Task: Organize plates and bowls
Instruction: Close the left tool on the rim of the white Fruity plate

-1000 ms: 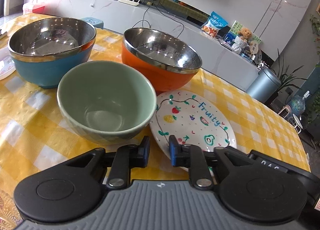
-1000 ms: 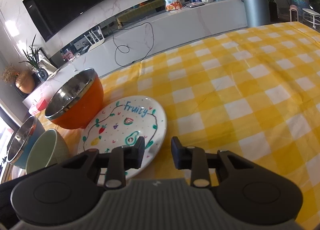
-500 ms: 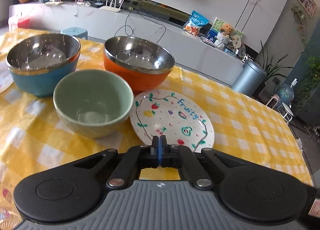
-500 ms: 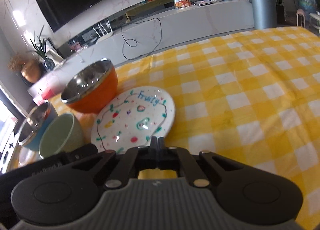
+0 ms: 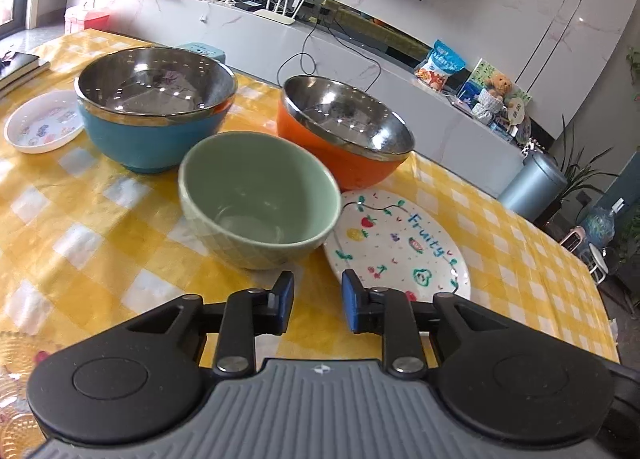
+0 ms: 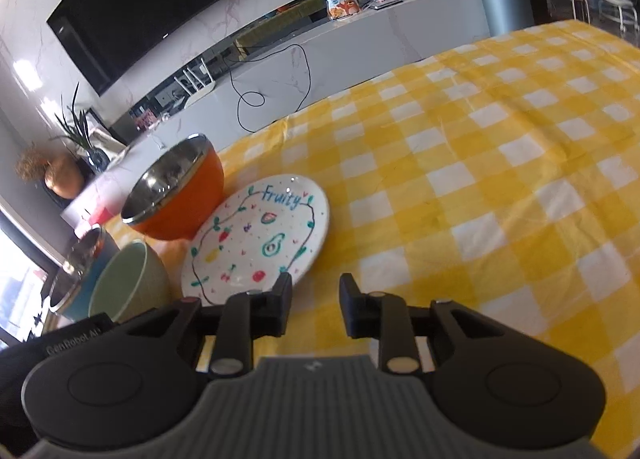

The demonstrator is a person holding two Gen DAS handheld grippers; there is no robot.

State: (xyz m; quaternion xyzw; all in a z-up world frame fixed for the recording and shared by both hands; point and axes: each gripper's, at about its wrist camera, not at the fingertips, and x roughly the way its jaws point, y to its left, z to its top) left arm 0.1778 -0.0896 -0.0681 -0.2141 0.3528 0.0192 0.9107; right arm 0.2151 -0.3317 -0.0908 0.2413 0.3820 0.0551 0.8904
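Bowls green (image 5: pixel 260 195), orange (image 5: pixel 348 135) and blue (image 5: pixel 154 107) all sit empty.

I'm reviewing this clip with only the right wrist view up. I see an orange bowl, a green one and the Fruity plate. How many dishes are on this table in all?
Observer: Five. The left wrist view adds a small white plate beside the blue bowl, at the table's far left.
Operator: That blue bowl is cut off for me. Anything in it?
Observer: No, its steel inside is bare, as is the green bowl.
Operator: Is the left gripper holding something?
Observer: No. The left gripper has just been opening, with nothing between its fingers, short of the green bowl.
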